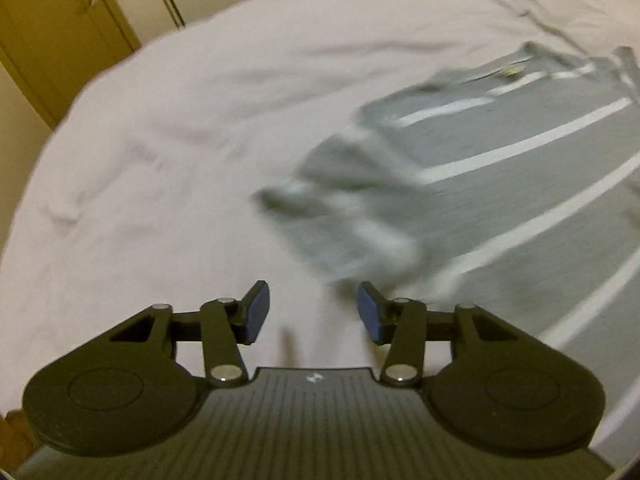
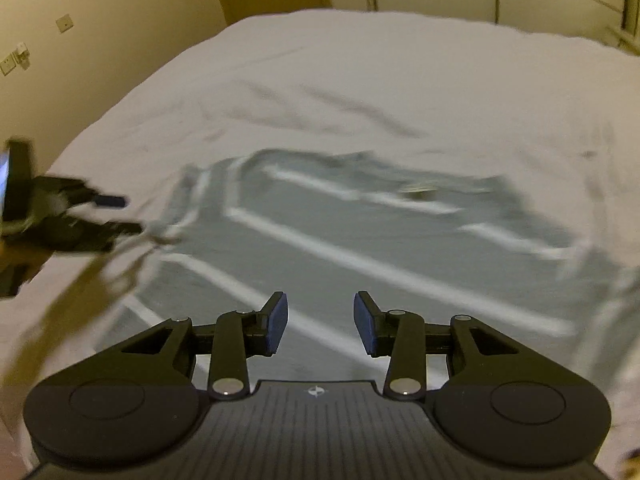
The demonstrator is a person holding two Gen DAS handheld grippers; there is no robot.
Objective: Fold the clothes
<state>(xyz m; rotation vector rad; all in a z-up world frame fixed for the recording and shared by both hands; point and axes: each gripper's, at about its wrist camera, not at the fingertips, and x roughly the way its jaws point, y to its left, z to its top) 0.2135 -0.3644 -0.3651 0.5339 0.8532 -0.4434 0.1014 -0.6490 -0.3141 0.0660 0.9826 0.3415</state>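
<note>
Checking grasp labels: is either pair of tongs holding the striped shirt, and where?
Nothing held. Left tongs and right tongs are open above the grey striped shirt.
</note>
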